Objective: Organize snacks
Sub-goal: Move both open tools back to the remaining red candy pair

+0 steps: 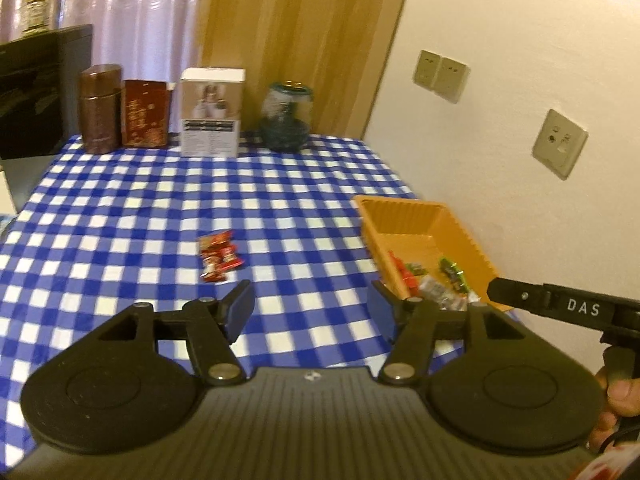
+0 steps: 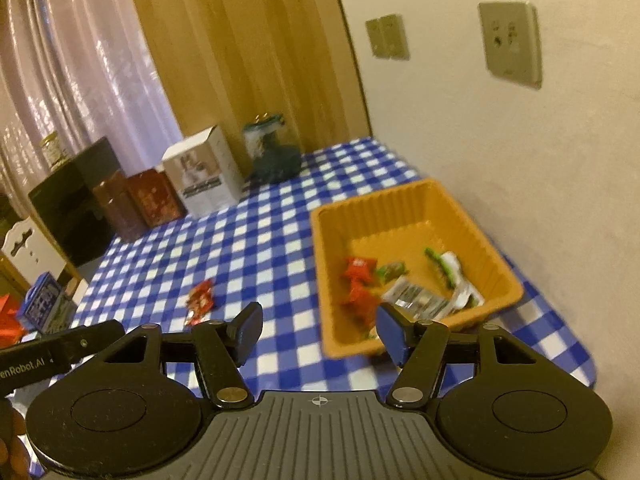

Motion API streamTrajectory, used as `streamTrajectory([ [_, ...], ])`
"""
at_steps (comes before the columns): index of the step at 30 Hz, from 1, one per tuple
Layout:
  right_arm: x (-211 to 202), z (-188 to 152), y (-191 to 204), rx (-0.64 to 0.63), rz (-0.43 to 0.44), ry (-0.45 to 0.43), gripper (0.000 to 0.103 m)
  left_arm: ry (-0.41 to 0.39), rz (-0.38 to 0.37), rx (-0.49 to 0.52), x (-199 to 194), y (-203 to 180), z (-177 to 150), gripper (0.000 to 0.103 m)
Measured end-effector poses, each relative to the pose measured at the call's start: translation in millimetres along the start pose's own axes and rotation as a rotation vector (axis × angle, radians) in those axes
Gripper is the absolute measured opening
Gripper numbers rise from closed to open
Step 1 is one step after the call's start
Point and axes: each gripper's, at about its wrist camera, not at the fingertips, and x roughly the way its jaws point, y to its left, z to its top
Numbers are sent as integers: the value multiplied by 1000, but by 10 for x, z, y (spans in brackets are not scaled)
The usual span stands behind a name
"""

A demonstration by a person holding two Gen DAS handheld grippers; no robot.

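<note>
A small cluster of red, crinkly foil-wrapped snack packets (image 1: 218,256) is left on the blue-and-white checked tablecloth (image 1: 120,208), well apart from the orange ribbed plastic tray (image 2: 416,208) that stands near the cream wall with several red, green and silver packets (image 2: 404,284) already lying loose in it. The remaining packets are seen to overlap one another, so a risk is judged that only one is pinched and the others are dragged or scattered across the cloth; the glossy, thin wrappers may also slip from the pads, or the cloth may be caught and bunched beneath them. The left gripper (image 1: 312,308) is held above the cloth with its jaws parted and nothing between them, the red cluster lying just ahead of its left finger. The right gripper (image 2: 320,330) is likewise open and empty, near the tray's front corner, so the tray could be nudged if the hand is swung carelessly. Further back, two brown tins (image 1: 122,110), a white carton (image 1: 211,114) and a glass jar (image 1: 285,118) are lined up before the curtain.
</note>
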Motion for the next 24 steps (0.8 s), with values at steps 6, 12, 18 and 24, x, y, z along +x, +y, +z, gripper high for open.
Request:
streamTrajectory([
  [6,88,-116,230,-35,29,31,63,-1,61,-21,-104,312,-95,59],
  [12,179,-179,449,-71,52,49,63,-3,110,-41,-158,553,-138,59],
  [18,305,-192,617,-104,78,62,63,-1,137,-43,-129,679,-126,60],
  [24,478,-183,722,-122,92,78,63,20,146,-53,-7,793,-122,60],
])
